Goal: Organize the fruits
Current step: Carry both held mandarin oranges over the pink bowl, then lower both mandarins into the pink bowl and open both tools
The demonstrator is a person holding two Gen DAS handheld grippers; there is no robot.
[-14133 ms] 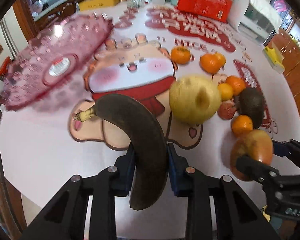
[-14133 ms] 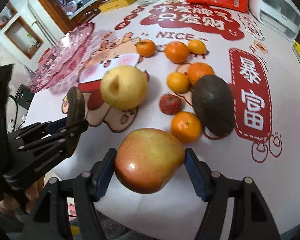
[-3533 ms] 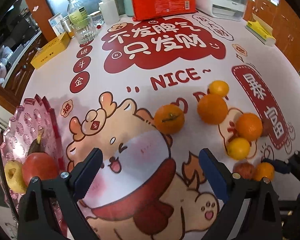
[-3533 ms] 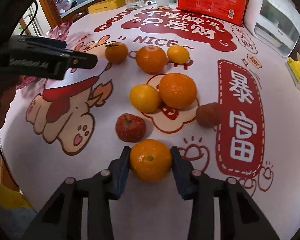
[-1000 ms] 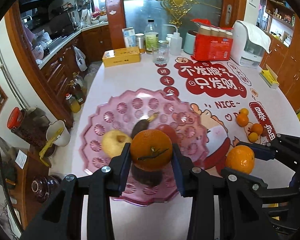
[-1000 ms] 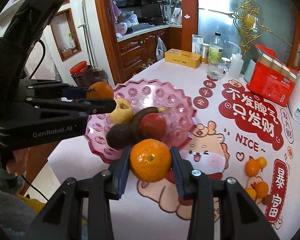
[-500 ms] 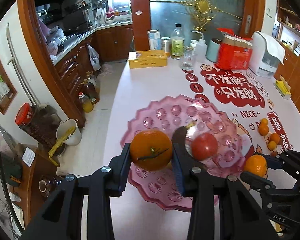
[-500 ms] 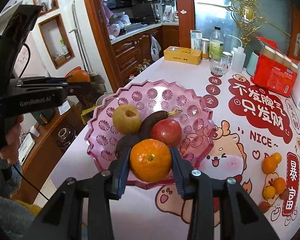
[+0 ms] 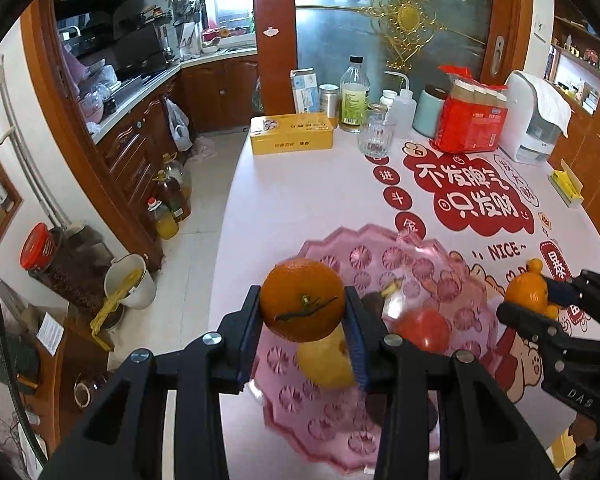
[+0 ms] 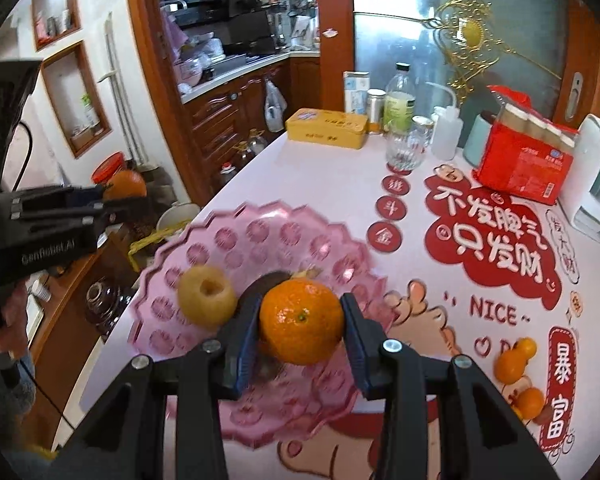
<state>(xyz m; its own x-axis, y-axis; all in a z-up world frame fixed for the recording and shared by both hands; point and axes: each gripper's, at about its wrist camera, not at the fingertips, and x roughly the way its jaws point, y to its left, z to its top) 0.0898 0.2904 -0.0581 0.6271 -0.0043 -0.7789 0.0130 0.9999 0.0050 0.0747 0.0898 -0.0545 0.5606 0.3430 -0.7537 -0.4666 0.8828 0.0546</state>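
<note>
My left gripper is shut on an orange with a stem, held above the left part of the pink plate. My right gripper is shut on another orange above the plate's middle. In the plate lie a yellow pear, a red apple and a dark banana, partly hidden. The right gripper also shows in the left wrist view, the left gripper in the right wrist view. Several small oranges stay on the mat at the right.
The table's left edge drops to the kitchen floor. At the back stand a yellow tin, a glass, bottles, a red package and a white appliance.
Both grippers have come lower and closer over the plate with their oranges. The left gripper has shifted right, from beside the plate's edge to over the pear.
</note>
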